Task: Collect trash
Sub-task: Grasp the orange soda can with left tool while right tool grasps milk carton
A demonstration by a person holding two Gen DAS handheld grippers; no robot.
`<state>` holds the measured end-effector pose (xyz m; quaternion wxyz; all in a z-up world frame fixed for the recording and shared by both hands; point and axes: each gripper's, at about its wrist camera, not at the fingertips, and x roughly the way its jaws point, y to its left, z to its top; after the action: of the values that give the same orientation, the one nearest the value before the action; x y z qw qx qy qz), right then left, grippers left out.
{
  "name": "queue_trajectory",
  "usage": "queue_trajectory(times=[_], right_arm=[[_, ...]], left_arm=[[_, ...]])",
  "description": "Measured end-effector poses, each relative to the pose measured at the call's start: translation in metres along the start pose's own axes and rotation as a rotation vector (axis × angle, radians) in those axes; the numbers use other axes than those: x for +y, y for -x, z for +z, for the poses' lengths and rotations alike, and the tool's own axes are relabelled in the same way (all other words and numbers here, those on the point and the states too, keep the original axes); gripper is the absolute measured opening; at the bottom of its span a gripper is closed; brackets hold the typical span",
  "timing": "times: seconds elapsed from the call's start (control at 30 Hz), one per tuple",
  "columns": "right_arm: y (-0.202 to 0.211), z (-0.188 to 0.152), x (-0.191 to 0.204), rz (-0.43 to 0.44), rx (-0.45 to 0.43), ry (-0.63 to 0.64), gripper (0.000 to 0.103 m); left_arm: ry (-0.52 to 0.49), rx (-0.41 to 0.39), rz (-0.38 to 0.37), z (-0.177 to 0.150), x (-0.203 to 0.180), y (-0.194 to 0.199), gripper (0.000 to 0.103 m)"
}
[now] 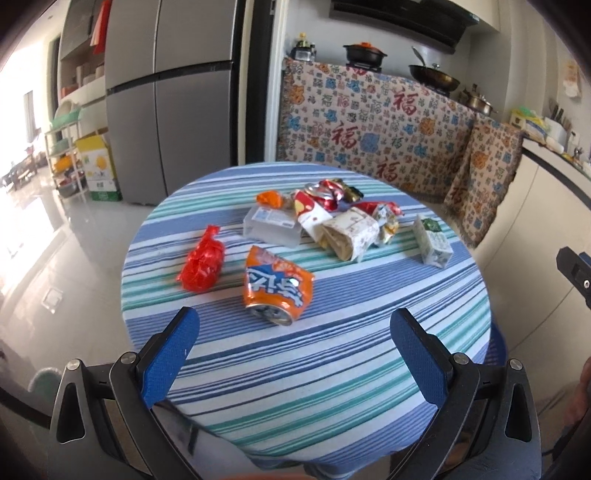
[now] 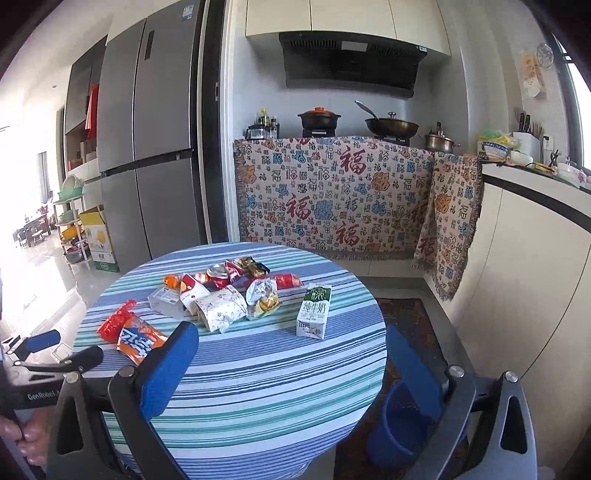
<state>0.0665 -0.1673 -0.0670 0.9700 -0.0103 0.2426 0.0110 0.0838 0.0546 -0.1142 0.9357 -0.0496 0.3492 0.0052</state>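
The left gripper (image 1: 293,332) gapes wide and empty before the crushed can (image 1: 275,286), which may skid off the table (image 1: 332,387) if nudged.

Crushed can (image 1: 277,291) nearest on table (image 1: 332,369); milk carton (image 1: 432,240) right; wrappers (image 1: 332,199) behind.

i'm looking into a home kitchen. a tall grey refrigerator (image 2: 147,147) stands at the left, and a black range hood (image 2: 351,62) hangs under pale wall cabinets (image 2: 347,16). below it a clay pot (image 2: 318,118) and a wok (image 2: 391,127) sit on the stove, whose counter front is draped with a patterned cloth (image 2: 332,195). a knife block (image 2: 526,127) and bowls (image 2: 570,173) line the counter at right. nearer me is a round table in a striped cloth (image 2: 266,369).
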Motion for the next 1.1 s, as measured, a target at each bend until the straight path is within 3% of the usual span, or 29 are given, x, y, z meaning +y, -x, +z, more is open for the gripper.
queue_trajectory(times=[0.23,0.5,0.63,0.87,0.97,1.1], right_arm=[[-0.051,-0.027,-0.009,0.025,0.098,-0.009,0.103],[-0.092,-0.038,-0.034,0.042,0.187,-0.073,0.103],[-0.111,-0.030,-0.043,0.049,0.198,-0.071,0.103],[-0.177,0.000,-0.052,0.073,0.247,-0.064,0.103],[-0.216,0.008,-0.049,0.096,0.317,-0.082,0.103],[-0.256,0.010,-0.046,0.112,0.413,-0.123,0.102]], left_arm=[[0.024,0.124,-0.044,-0.001,0.018,-0.051,0.102],[0.023,0.157,-0.094,0.015,0.021,-0.091,0.100],[0.028,0.216,-0.113,0.011,0.024,-0.109,0.086],[0.041,0.221,-0.116,0.009,0.027,-0.121,0.083],[0.016,0.234,-0.110,0.008,0.021,-0.128,0.074],[0.003,0.239,-0.086,0.004,0.019,-0.133,0.070]])
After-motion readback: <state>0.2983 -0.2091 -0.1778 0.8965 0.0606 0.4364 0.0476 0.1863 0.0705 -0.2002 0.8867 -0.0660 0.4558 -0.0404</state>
